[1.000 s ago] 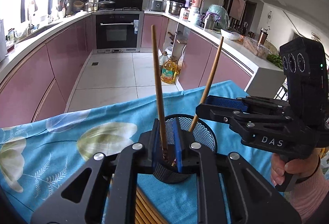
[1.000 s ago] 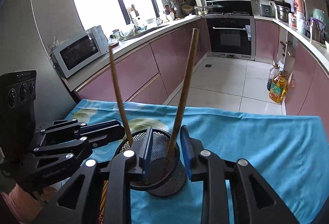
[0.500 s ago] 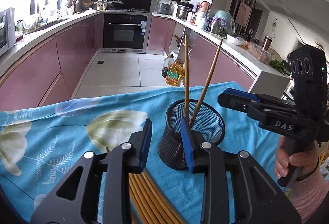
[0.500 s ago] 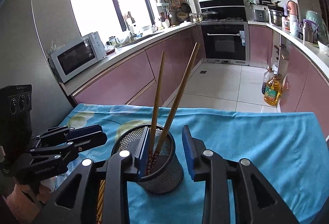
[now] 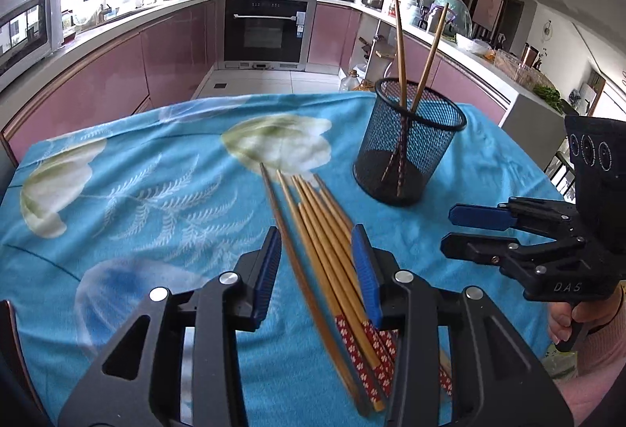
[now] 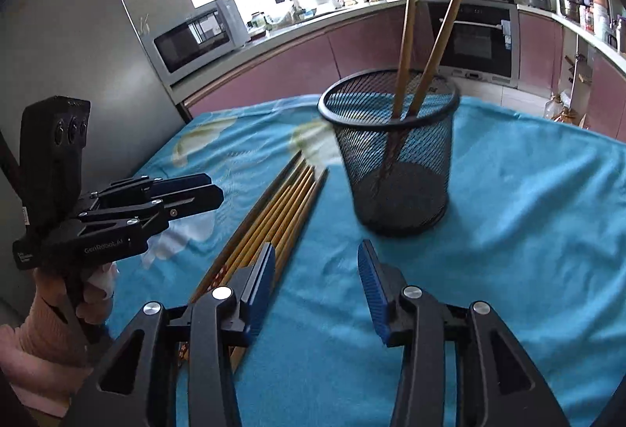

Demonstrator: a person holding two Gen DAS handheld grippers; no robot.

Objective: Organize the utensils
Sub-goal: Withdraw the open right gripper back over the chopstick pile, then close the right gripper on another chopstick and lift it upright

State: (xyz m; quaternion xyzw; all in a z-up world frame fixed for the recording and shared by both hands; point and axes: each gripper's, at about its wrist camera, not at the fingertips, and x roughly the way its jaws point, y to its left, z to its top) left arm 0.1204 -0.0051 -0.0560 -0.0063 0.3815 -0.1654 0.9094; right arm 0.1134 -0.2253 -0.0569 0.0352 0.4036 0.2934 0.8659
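I see the blue flowered tablecloth (image 5: pixel 164 192) filling the near scene, and on its far right the black mesh cup (image 5: pixel 407 149) stands upright with two chopsticks (image 5: pixel 401 35) leaning inside, crossing low. The loose chopsticks (image 5: pixel 324 251) lie in a bundle on the cloth just left of the cup, running near to far. My left gripper (image 5: pixel 317 274) hangs over that bundle, jaws apart and just opening, several sticks showing between them, none pinched. My right gripper (image 6: pixel 313 290) is also apart and opening, with bare cloth between its jaws, the bundle at its left finger. Its body reads "DAS"; the left one reads "GenRobot.AI".
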